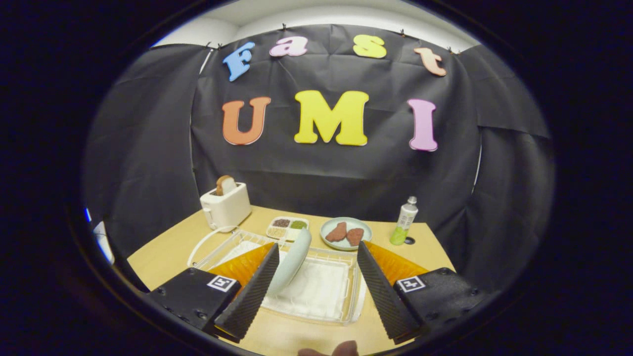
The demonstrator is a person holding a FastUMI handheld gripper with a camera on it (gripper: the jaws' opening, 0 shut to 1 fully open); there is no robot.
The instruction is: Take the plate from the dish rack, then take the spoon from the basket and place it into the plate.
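Observation:
A pale plate (pixel 293 264) stands on edge, leaning, in the clear dish rack (pixel 352 292) on the wooden table. My gripper (pixel 317 246) is open and hangs over the rack, with the plate between its fingers. The plate sits close against the inner face of the left finger (pixel 252 291), and a wide gap separates it from the right finger (pixel 381 291). I cannot tell whether the left finger touches the plate. The plate's lower edge rests on the rack's white floor.
A white toaster (pixel 226 206) with a slice of bread stands beyond the rack to the left. Behind the rack lie a divided tray of seeds (pixel 287 227) and a plate with two brown pieces (pixel 346 233). A green bottle (pixel 405 221) stands at the back right. A person's fingertips (pixel 329 350) show just below the fingers.

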